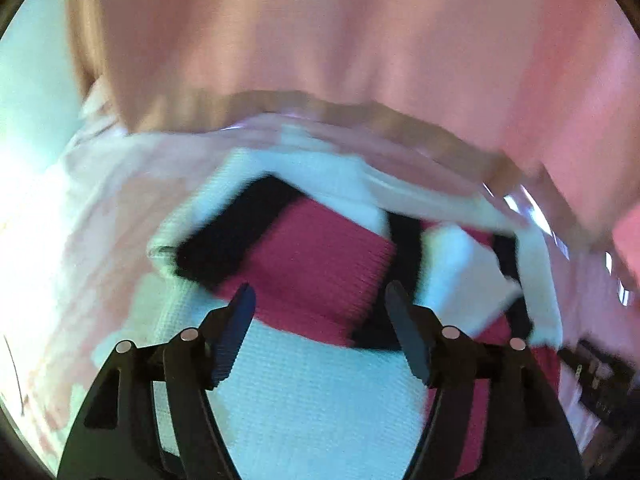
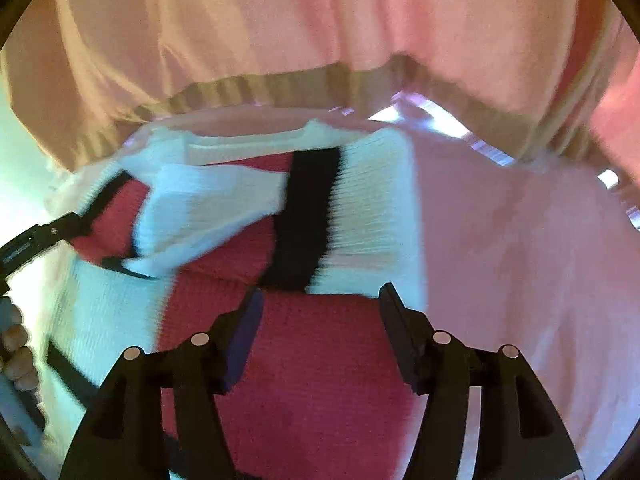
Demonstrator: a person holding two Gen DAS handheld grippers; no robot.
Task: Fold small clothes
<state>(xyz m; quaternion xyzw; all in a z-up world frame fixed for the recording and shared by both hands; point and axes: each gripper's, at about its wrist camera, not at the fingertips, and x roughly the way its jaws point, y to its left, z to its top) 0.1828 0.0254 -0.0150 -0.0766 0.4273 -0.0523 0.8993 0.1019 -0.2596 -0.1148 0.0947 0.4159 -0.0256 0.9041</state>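
A small knitted garment (image 1: 320, 256) in red, white and black blocks lies on a pale pink cloth-covered table (image 1: 100, 216); it also shows in the right wrist view (image 2: 320, 352), partly folded with a white sleeve across it. My left gripper (image 1: 320, 296) is open and empty, hovering just above the garment's red and white panels. My right gripper (image 2: 320, 296) is open and empty above the red panel. The left gripper's body (image 2: 36, 240) shows at the left edge of the right wrist view. Both views are motion-blurred.
The person's pink sweater with a ribbed hem (image 2: 320, 40) fills the top of both views, close behind the table's far edge. Bare pink tablecloth (image 2: 520, 260) lies to the right of the garment. A dark object (image 1: 600, 380) sits at the right edge.
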